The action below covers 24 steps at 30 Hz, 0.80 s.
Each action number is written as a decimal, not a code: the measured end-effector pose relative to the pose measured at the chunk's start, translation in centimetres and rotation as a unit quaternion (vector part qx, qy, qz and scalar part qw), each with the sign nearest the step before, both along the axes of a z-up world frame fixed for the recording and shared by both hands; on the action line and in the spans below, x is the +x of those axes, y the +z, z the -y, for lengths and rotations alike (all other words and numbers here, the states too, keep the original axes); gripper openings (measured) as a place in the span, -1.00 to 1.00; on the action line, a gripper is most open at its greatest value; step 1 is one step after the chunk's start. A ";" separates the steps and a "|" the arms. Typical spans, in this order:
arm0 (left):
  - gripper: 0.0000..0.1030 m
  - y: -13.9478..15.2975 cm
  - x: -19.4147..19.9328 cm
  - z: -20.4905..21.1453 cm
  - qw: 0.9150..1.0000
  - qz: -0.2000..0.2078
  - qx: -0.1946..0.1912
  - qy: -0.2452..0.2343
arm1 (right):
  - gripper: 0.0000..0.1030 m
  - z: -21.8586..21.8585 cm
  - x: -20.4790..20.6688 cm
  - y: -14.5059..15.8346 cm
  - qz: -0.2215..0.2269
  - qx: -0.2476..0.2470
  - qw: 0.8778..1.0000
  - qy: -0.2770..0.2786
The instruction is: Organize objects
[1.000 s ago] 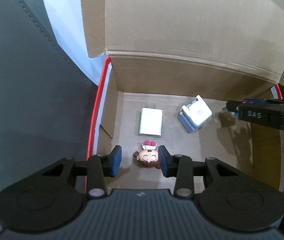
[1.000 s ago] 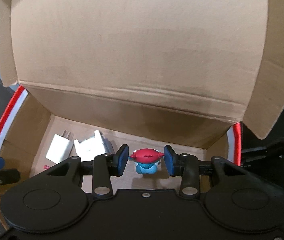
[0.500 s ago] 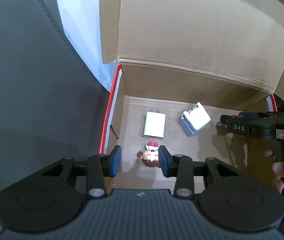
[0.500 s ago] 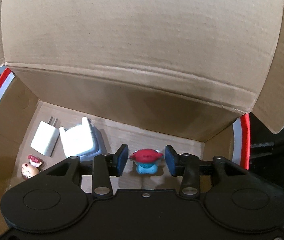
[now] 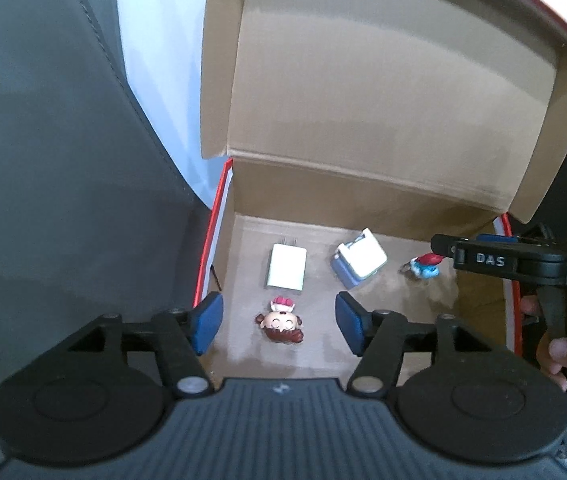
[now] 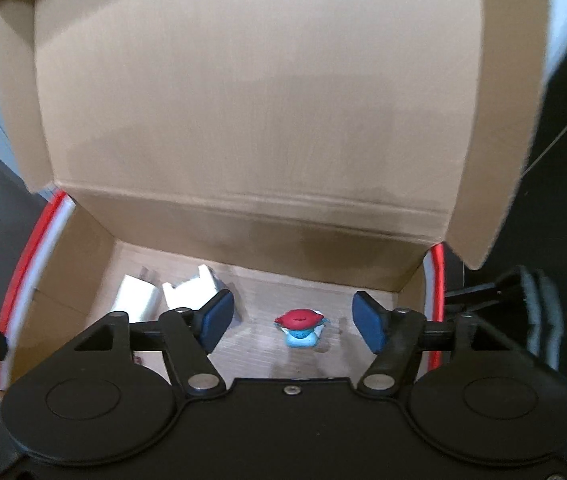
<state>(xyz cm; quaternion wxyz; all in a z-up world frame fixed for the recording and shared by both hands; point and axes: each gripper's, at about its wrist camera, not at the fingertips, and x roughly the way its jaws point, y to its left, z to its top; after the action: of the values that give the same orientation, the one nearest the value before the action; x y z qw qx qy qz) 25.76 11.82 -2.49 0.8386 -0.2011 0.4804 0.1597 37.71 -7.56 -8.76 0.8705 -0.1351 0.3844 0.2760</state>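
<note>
Both tools have let go since the earlier frames, jaws opening. Left tool [image 5: 279,322] stands released around the brown-haired doll figurine [image 5: 280,323] on the cardboard box [image 5: 363,208] floor; white charger [image 5: 286,267] lies at its 12 o'clock. Right tool [image 6: 293,318] is released around the red-capped blue figurine [image 6: 301,327]. Both toys look light, rigid, slippery; pinch across the head
</note>
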 end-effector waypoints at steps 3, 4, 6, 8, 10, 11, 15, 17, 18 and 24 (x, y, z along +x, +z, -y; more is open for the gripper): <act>0.24 0.8 -0.5 0.1 1.000 0.014 -0.001 0.001 | 0.35 0.6 -0.7 1.3 0.005 0.020 1.000 0.003; 0.25 1.0 -0.6 0.1 1.000 0.017 -0.001 0.003 | 0.40 0.9 -0.8 1.7 0.006 0.027 1.000 0.002; 0.28 1.6 -0.9 0.1 1.000 0.025 0.000 0.005 | 0.46 1.4 -1.2 2.5 0.007 0.041 0.999 0.000; 0.30 2.2 -1.2 0.2 0.999 0.033 0.002 0.004 | 0.47 2.0 -1.6 3.3 0.010 0.051 0.999 -0.003; 0.33 2.7 -1.4 0.4 0.999 0.038 0.004 0.002 | 0.48 2.5 -2.1 4.1 0.013 0.061 0.998 -0.004; 0.34 2.9 -1.6 0.4 0.999 0.041 0.005 0.001 | 0.49 2.7 -2.3 4.3 0.015 0.066 0.998 -0.006; 0.36 3.8 -2.2 0.5 0.999 0.050 0.010 -0.002 | 0.53 3.8 -3.2 5.8 0.023 0.088 0.996 -0.010; 0.37 4.2 -2.5 0.5 0.999 0.052 0.011 -0.002 | 0.55 4.1 -3.6 6.1 0.026 0.092 0.995 -0.009; 0.37 4.4 -2.6 0.5 0.999 0.053 0.012 -0.003 | 0.59 4.2 -3.8 6.3 0.027 0.093 0.995 -0.009; 0.53 5.6 -3.5 0.9 0.997 0.069 0.030 -0.006 | 0.65 5.2 -4.8 7.1 0.025 0.110 0.994 -0.011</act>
<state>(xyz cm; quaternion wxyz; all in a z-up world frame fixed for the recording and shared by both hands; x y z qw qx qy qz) 22.28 10.95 3.12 0.8765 -0.1832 0.4175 0.1548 32.90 -12.73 -1.64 0.8923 -0.0408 0.3315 0.3037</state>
